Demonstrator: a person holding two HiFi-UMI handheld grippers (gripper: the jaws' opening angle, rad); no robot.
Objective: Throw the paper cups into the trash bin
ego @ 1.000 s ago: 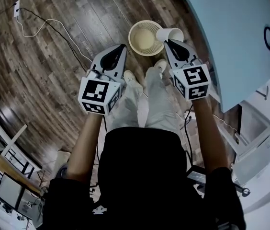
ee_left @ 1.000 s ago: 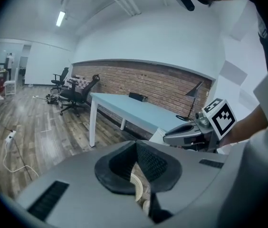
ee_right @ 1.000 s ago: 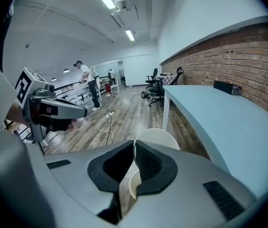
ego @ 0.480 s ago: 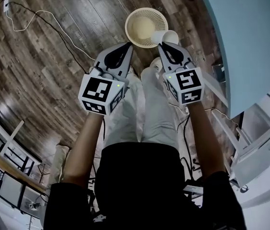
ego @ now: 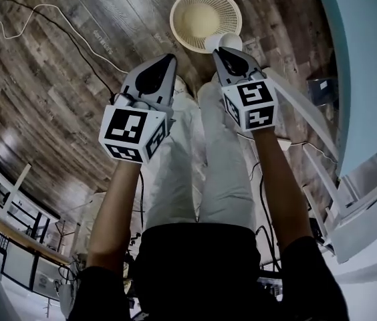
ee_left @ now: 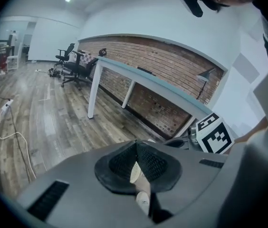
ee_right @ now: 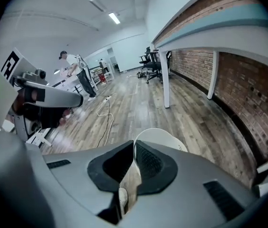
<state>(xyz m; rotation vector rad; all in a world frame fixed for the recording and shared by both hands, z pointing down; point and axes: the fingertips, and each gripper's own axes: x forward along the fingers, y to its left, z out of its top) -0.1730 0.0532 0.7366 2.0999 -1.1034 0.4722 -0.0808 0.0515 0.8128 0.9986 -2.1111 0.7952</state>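
A cream mesh trash bin [ego: 202,15] stands on the wood floor ahead of my feet. My right gripper [ego: 224,49] is shut on the wall of a white paper cup [ego: 222,41], which hangs at the bin's near rim. In the right gripper view the cup [ee_right: 165,139] juts out beyond the jaws, its wall pinched between the pads at the right gripper [ee_right: 134,151]. My left gripper [ego: 168,59] hovers left of the cup, short of the bin, shut and empty. In the left gripper view the left gripper [ee_left: 136,148] has its pads meeting, with a sliver of the bin [ee_left: 134,171] showing below.
A light-blue table [ego: 369,65] runs along the right, its white leg [ee_right: 213,75] near a brick wall. A white cable [ego: 48,22] lies on the floor at left. My legs [ego: 202,152] are below the grippers. Office chairs [ee_left: 74,65] and a standing person [ee_right: 74,72] are far off.
Both grippers have come down and closer to the bin. The cup, once beside the bin's right rim, now sits at its near rim. The right grip on it is unchanged.
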